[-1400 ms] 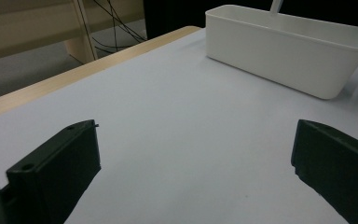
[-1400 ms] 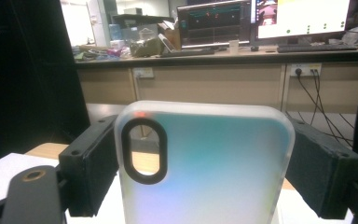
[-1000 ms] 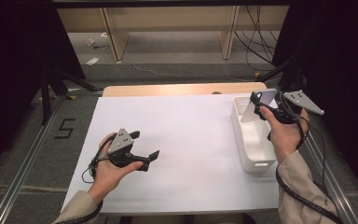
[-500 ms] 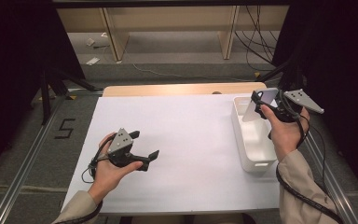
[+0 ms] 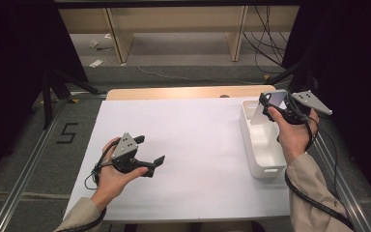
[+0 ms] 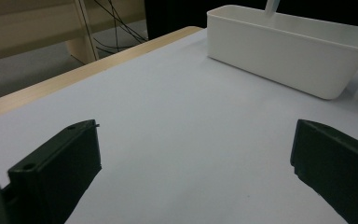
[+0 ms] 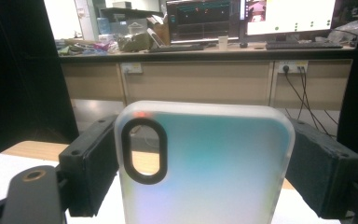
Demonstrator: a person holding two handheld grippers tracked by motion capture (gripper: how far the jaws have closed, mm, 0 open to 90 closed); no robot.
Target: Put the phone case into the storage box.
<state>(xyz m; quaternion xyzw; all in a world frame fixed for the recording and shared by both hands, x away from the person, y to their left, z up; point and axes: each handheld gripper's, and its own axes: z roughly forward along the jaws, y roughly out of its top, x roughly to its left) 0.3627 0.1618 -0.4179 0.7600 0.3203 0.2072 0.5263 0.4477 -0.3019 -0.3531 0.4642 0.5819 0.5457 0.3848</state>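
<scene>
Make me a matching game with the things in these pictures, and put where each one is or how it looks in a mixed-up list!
Things:
1. left gripper
2. right gripper
3. phone case
4. white bin

Places or states:
A. stands on the right side of the table
B. jaws wide apart, holding nothing, low over the white tabletop
C. frosted and see-through, with a dark oval camera hole
D. jaws pressed on both sides of the phone case, held above the bin

Right pairs: 1-B, 2-D, 3-C, 4-A
</scene>
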